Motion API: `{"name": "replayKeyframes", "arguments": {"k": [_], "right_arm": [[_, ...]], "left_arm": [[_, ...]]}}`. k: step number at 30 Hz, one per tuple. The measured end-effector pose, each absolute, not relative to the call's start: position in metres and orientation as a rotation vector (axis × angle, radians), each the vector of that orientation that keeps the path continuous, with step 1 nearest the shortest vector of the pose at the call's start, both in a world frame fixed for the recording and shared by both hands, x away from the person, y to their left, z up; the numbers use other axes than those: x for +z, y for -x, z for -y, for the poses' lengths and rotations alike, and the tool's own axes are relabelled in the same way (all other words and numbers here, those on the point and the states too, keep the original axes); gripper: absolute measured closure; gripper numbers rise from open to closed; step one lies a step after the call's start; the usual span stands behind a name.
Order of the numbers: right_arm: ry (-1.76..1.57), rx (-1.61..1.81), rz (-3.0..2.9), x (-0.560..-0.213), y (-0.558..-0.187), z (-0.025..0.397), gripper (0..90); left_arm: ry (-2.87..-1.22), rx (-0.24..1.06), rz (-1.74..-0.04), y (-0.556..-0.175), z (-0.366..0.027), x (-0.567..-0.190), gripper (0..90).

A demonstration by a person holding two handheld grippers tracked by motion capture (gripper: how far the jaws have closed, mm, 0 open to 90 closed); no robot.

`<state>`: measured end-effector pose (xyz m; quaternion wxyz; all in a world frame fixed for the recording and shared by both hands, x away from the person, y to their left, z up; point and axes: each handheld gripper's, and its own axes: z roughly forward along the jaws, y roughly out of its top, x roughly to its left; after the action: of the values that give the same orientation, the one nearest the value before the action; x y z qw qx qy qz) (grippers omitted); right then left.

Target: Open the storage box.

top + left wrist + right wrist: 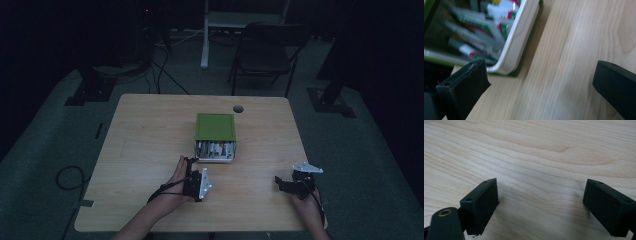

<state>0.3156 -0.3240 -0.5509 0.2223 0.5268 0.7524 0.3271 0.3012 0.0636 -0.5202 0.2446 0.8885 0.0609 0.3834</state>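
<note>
At near edge of table [140, 150], left hand [176, 186] wrapped round left gripper [192, 161], jaws spread wide with nothing between them, tips just short of box's near left corner; cable trailing back along forearm. Off to the right, well apart, right hand [306, 202] holding right gripper [280, 182] low over bare wood, jaws likewise spread and empty, pointing toward table's middle, grey three-cornered plate [307, 168] on top. Seen close in left gripper view: left gripper [541, 82] straddling bare wood, white tray [520, 37] rounded at its corner, sitting on a green base, full of pens [474, 37] with white, green and pink markings, blurred. Seen in right gripper view: right gripper [540, 200] over plain wood grain. Farther on, at table's centre, green box [215, 126], lid flat on top, white tray drawn out toward the person with pens visible inside. Beyond box, round cable hole [238, 108] near far edge. Past table, dark folding chair [267, 50] on grey floor, pale stand leg [205, 35] beside it, cables [160, 70] on floor at far left, another cable loop [70, 177] at near left; room dim throughout
</note>
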Motion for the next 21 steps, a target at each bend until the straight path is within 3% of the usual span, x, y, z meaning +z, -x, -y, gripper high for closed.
{"name": "replayKeyframes", "arguments": {"k": [4, 8, 21], "right_arm": [[-1.456, 0.903, -2.078, -0.551, -0.316, 0.324, 12.5], [-1.455, 0.904, -2.078, -0.551, -0.316, 0.324, 12.5], [-1.455, 0.903, -2.077, -0.551, -0.316, 0.324, 12.7]], "left_arm": [[-2.431, 1.158, -0.075, -0.3, -0.055, -0.519, 6.5], [-2.453, 1.176, -0.017, -0.301, -0.047, -0.518, 6.6], [-2.449, 1.268, 0.061, -0.309, -0.023, -0.52, 23.5]]}}
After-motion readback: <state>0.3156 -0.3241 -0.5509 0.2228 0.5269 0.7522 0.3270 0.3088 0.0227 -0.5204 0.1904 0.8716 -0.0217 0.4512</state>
